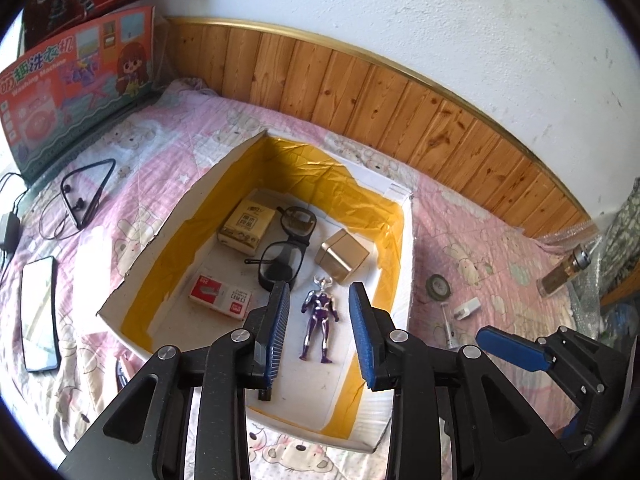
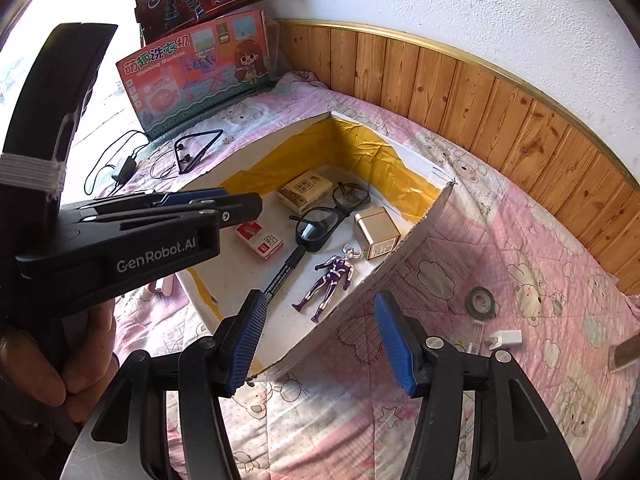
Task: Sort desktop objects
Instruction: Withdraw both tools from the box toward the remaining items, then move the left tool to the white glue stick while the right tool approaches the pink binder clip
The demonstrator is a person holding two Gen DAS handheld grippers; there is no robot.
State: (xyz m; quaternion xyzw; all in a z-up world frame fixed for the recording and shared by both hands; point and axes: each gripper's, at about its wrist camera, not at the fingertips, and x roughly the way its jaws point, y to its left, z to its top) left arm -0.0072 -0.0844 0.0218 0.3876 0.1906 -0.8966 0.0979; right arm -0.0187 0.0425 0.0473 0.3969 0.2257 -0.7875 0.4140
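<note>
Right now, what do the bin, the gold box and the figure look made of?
Bin: white cardboard, matte, raw torn edge, yellow tape lining. Gold box: likely metal tin, soft brushed sheen. Figure: probably molded plastic, glossy purple and silver.

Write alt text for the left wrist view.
The open left claw hovers over a white box lined with yellow tape, holding a purple figure, black glasses, a gold tin and two small cartons. The box sits on a pink quilt by a wood-panelled wall.
</note>
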